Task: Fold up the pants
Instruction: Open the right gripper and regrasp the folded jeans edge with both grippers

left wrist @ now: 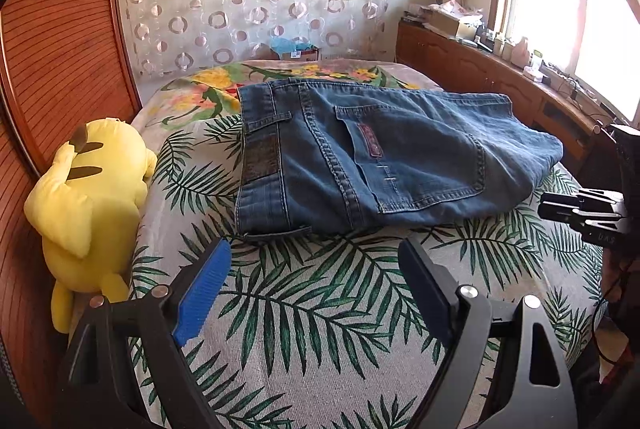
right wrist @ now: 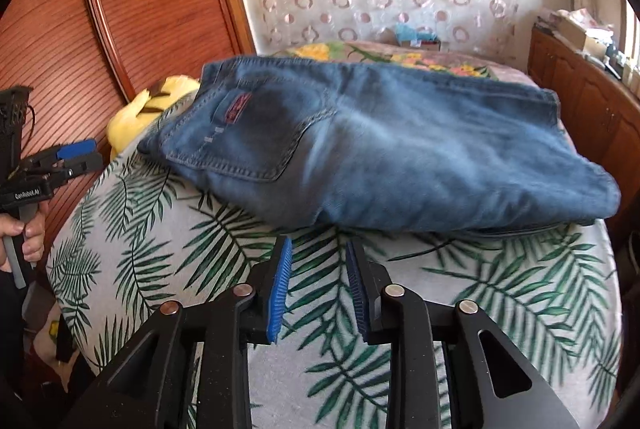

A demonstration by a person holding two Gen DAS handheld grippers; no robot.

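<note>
The jeans lay folded compact on the leaf-print bedspread, beside a yellow plush toy. The left gripper gaped wide, empty; the right gripper stood partly open, empty. Judged nearly done: withdraw both cleanly, without snagging the near edge.

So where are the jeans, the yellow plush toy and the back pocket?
jeans [right wrist: 400, 157]: right wrist view, mid fabric.
yellow plush toy [left wrist: 88, 197]: left wrist view, its back.
back pocket [left wrist: 420, 161]: left wrist view, pocket middle.
</note>
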